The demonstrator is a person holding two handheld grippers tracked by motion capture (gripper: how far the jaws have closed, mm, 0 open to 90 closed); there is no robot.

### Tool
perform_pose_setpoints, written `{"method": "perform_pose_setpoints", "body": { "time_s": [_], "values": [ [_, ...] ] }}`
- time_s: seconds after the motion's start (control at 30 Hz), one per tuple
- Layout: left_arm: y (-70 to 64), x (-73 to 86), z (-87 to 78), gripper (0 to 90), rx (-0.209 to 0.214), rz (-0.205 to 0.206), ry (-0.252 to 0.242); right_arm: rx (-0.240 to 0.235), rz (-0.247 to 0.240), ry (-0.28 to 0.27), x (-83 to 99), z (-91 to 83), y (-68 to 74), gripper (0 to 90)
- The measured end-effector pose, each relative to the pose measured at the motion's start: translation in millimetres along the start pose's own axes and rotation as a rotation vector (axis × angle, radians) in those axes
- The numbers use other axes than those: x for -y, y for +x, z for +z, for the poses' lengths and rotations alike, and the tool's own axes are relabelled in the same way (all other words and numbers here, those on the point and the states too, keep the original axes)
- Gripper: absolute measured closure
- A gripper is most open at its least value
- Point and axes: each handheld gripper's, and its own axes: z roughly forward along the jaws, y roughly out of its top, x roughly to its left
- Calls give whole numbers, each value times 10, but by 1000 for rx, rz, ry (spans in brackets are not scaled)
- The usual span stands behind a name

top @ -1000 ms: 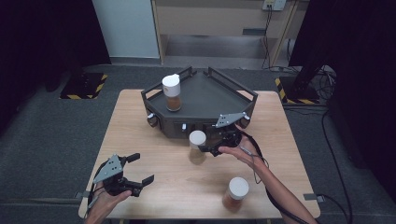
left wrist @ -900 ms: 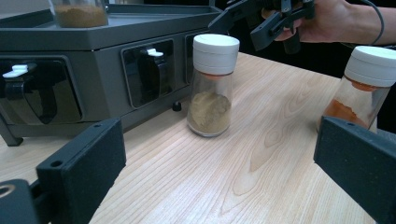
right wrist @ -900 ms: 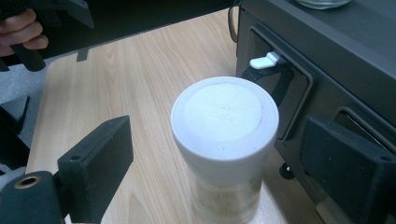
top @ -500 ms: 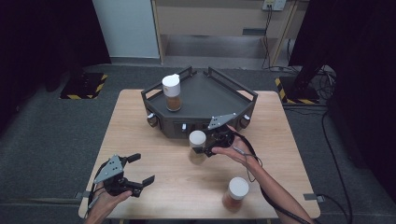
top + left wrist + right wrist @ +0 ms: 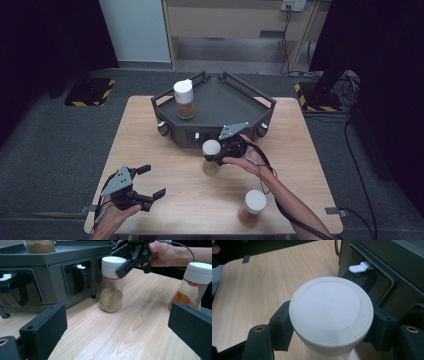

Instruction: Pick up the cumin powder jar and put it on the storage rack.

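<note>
Wooden table (image 5: 165, 150), right hand-held gripper (image 5: 216, 152) clamping jar (image 5: 111, 285) lid, left hand-held gripper (image 5: 147, 181) agape

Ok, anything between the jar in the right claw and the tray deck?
Only the tray's raised front wall. The right claw grips the jar by its cap, right in front of it.

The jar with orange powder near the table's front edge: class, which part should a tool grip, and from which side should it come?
Grip the white cap of the orange-powder jar, coming from above with one jaw on each side. The jar stands upright and apart from other things; its cap is round, straight-walled and wider than the neck below. The right tool grips the pale-powder jar the same way.
</note>
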Motion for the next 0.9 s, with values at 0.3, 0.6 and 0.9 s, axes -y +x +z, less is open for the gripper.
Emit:
{"method": "perform_pose_setpoints", "body": {
  "time_s": [0.3,0.6,0.9],
  "values": [
    [-1,-4,3,8,1,1,4,5,-12,-2,5,-11,14,338],
    [-1,-4,5,9,1,0,4,-10,-5,6,-19,-30,0,338],
    [-2,-6,4,9,1,2,6,-31,-22,2,-137,-136,-18,339]
  ]
}}
